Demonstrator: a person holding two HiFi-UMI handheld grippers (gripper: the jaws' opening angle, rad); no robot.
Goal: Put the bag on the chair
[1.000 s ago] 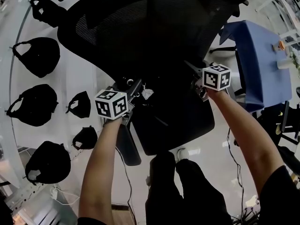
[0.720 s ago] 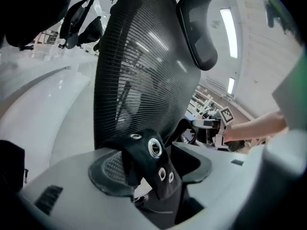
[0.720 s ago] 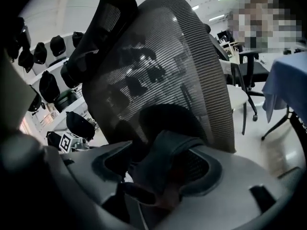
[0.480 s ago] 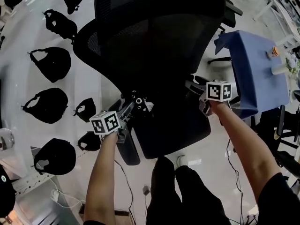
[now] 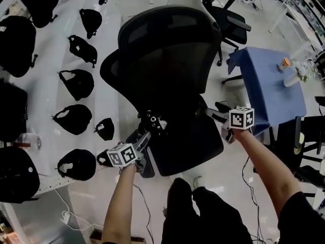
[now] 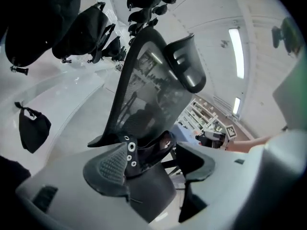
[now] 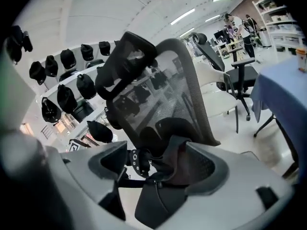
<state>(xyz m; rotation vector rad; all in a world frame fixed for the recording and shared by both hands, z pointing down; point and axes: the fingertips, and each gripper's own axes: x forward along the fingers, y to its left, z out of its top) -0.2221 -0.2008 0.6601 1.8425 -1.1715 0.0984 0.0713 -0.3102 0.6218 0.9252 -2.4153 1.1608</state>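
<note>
A black mesh-backed office chair fills the middle of the head view. A black bag with a strap of metal eyelets lies on its seat. My left gripper is at the seat's left edge, jaws open. The eyelet strap lies just ahead of its left pad, and the bag sits beyond the gap. At the seat's right edge, my right gripper also stands open. In the right gripper view the bag rests ahead of that gripper, with neither pad pressing on it.
Several black bags lie on white curved shelving at the left. A table with a blue cloth stands at the right, a small bottle on it. Other office chairs stand behind. The person's legs are below the seat.
Both grippers were closed on the bag at the seat and now stand open. The left one has drawn back down and left. More of the chair shows in the head view.
</note>
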